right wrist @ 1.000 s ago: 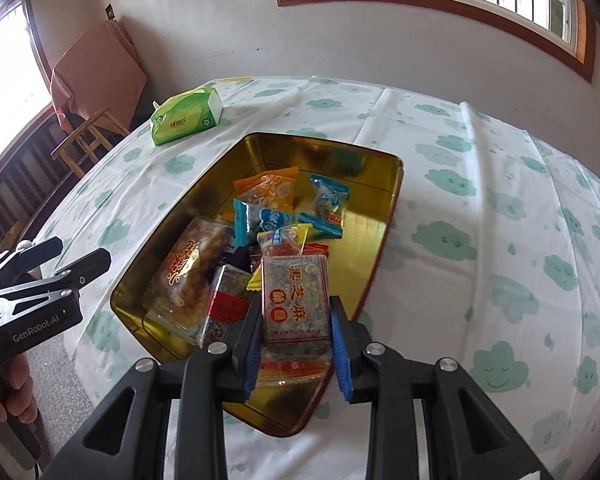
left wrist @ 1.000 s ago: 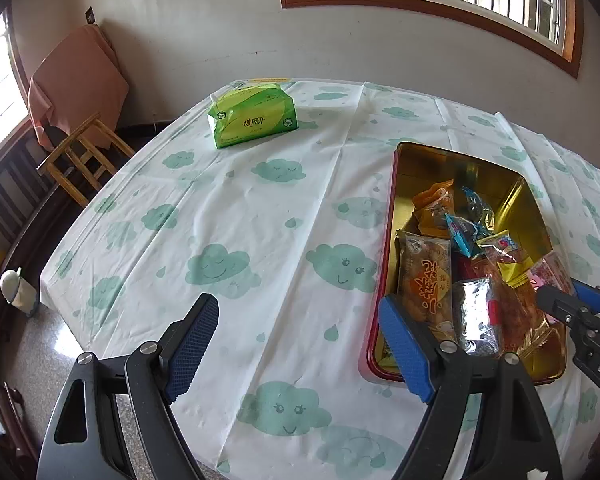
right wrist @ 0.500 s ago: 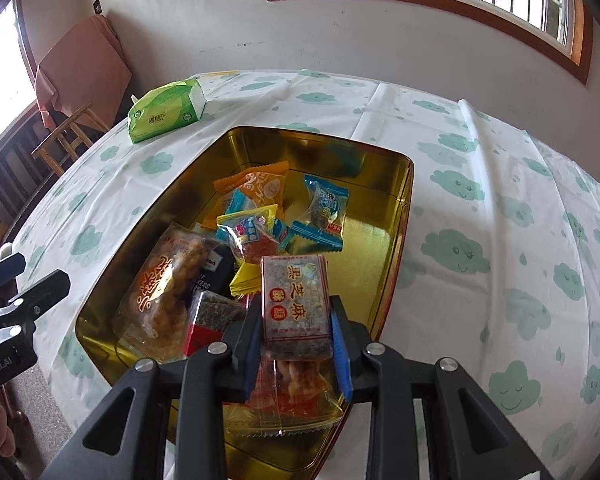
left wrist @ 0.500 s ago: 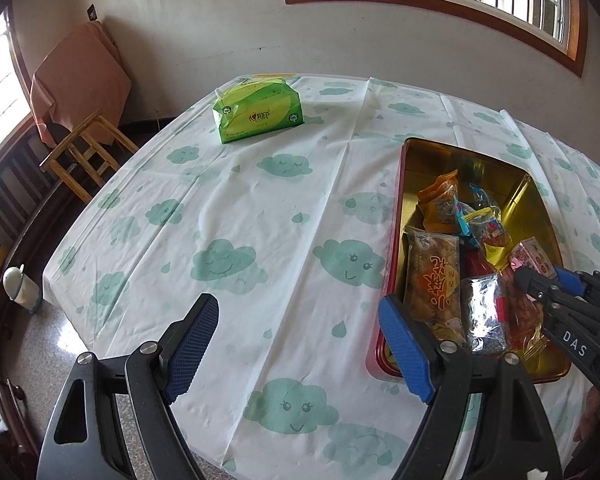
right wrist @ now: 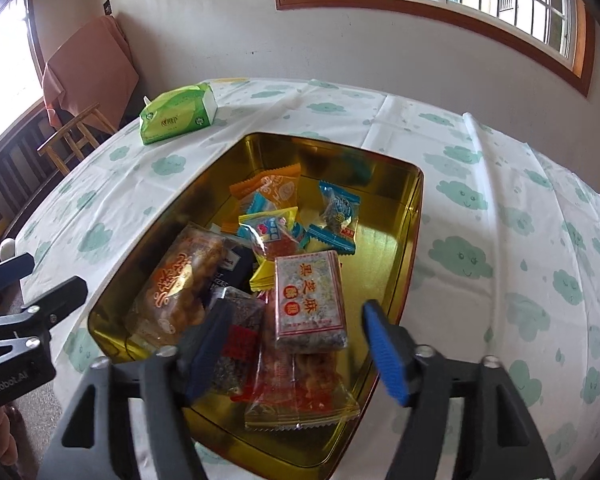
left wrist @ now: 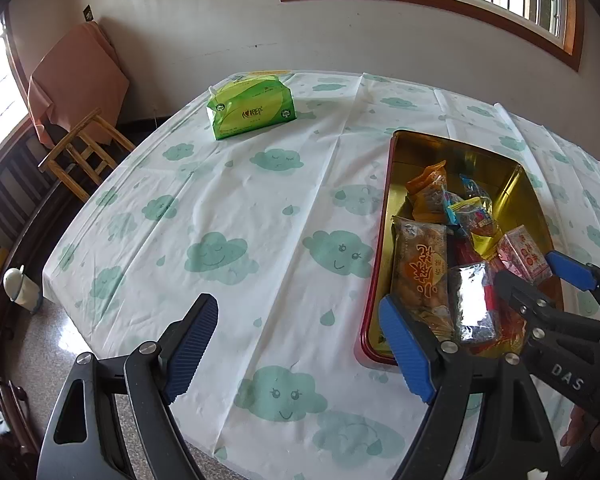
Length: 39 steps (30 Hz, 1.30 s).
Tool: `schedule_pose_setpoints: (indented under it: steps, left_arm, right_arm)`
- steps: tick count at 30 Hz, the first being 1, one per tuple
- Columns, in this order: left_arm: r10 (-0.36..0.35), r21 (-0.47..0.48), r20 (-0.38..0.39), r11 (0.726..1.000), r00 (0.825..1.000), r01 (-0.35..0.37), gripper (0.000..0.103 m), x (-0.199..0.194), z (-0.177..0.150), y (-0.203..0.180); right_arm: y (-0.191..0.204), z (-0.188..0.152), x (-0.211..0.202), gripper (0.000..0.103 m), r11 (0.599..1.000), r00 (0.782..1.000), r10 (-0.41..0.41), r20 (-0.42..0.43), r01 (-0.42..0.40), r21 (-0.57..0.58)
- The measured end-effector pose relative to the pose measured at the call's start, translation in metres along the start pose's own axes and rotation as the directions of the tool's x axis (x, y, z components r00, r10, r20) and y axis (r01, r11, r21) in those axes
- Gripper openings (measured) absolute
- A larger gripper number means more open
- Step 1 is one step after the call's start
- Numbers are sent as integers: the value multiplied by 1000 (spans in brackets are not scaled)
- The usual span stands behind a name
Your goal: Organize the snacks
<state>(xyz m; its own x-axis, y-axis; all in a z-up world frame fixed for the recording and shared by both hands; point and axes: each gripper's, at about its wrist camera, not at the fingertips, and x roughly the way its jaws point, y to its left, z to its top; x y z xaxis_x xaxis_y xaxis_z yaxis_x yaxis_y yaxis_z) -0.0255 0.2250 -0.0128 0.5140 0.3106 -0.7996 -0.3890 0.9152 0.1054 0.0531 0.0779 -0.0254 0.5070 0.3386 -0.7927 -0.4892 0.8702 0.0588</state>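
Right gripper (right wrist: pixel 296 346) above the near end of the gold tin (right wrist: pixel 414 216), jaws spread wide with the sesame bar packet (right wrist: pixel 310 300) lying loose between them, touching neither blue pad and resting on the other snacks; half a second earlier the same jaws pinched this packet from both sides. The red wrapper (right wrist: pixel 300 392) beneath it is partly covered, and the left finger hides part of the dark foil packet (right wrist: pixel 236 344) (its print cannot be read). In the left wrist view the right gripper's body blocks the tin's near right corner, and only the far end of the sesame bar packet (left wrist: pixel 522 254) shows. Left gripper (left wrist: pixel 300 348) hangs over the cloud-print tablecloth (left wrist: pixel 228 208) just left of the tin, jaws spread wide and holding nothing, as in the earlier frames. The long pastry packet (left wrist: pixel 420 268) lies against the tin's left wall. A green tissue pack (left wrist: pixel 252 110) sits well apart at the table's far side.
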Motion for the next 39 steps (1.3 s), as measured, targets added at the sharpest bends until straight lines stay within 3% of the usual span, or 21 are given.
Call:
schedule_pose_setpoints:
  steps: [9, 17, 39]
  left_arm:
    - [-18, 3, 0, 1000, 1000, 18, 84, -10, -5, -5]
    - [-22, 19, 4, 1000, 1000, 21, 86, -16, -9, -14]
    - [-23, 36, 9, 999, 1000, 22, 87, -25, -12, -22]
  right_arm:
    - [-4, -16, -29, 82, 999, 999, 24, 32, -25, 42]
    - [-10, -32, -49, 83, 999, 999, -30, 36, 29, 40]
    - [-12, -44, -57, 83, 999, 999, -35, 35, 34, 29]
